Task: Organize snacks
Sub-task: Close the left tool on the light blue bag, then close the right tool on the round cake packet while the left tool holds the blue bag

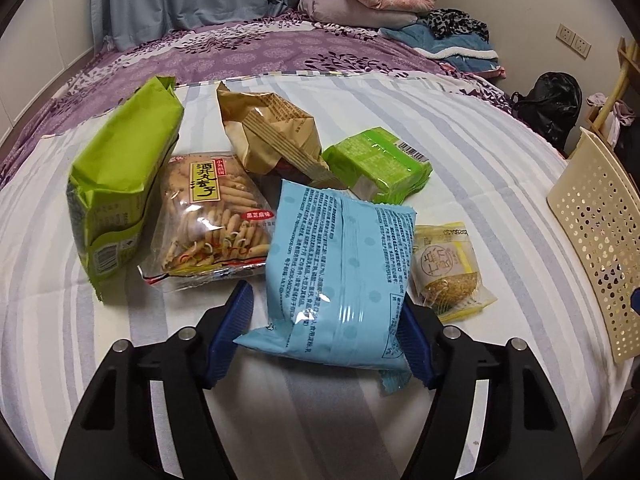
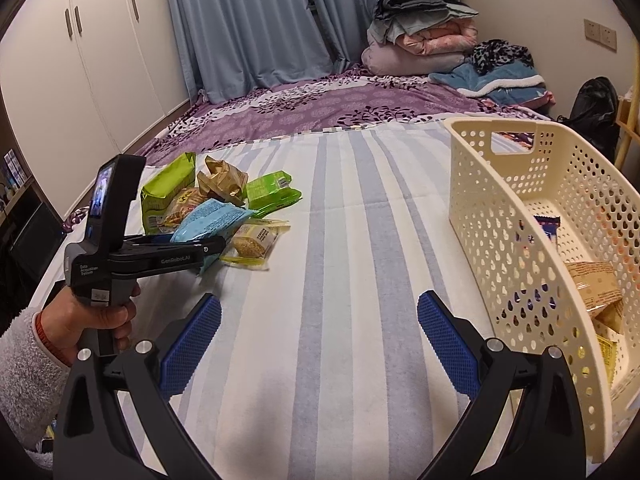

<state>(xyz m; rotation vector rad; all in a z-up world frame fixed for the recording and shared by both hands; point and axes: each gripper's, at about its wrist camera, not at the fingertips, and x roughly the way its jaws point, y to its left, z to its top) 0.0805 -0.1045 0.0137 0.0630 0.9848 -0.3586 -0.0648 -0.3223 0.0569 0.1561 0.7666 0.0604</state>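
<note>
My left gripper (image 1: 324, 332) is shut on a light blue snack bag (image 1: 340, 272), its blue pads pressing both sides; the bag tilts up off the striped sheet, also in the right wrist view (image 2: 208, 220). Behind it lie a tall green pack (image 1: 120, 184), a clear bag of stick biscuits (image 1: 212, 220), a tan crumpled bag (image 1: 272, 132), a small green pack (image 1: 380, 164) and a wrapped sesame cake (image 1: 448, 268). My right gripper (image 2: 320, 340) is open and empty above the sheet, left of the cream perforated basket (image 2: 500, 248), which holds a few snacks.
The snacks lie on a bed with a blue-striped sheet (image 2: 340, 240) and a purple floral cover (image 2: 320, 104). Folded bedding (image 2: 424, 44) is stacked at the far end. White wardrobes (image 2: 72, 60) stand on the left. A black bag (image 2: 596, 104) sits on the floor to the right.
</note>
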